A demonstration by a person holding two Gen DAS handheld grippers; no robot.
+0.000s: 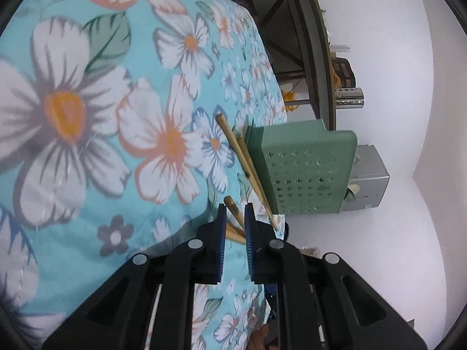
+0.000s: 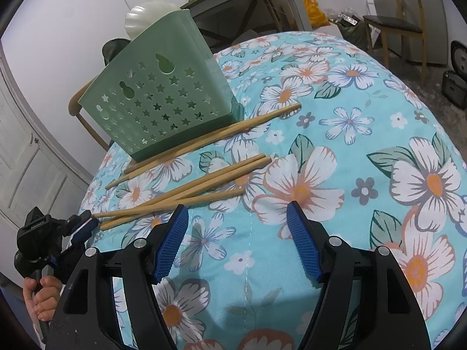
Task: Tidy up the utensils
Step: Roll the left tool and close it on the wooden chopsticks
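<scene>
Left tongs [image 1: 235, 221] are clenched on the thin ends of the near chopsticks [image 2: 186, 189]; right tongs [image 2: 237, 218] hang released above the flowered cloth [image 2: 335, 151] covering the counter. Two further chopsticks [image 2: 210, 137] lie against the base of the green perforated basket [image 2: 154, 99]. Only the right wrist view shows all five sticks, along with the hand [image 2: 41, 294] gripping the left tool. Only the left wrist view shows a grey box [image 1: 370, 175] beyond the basket.
</scene>
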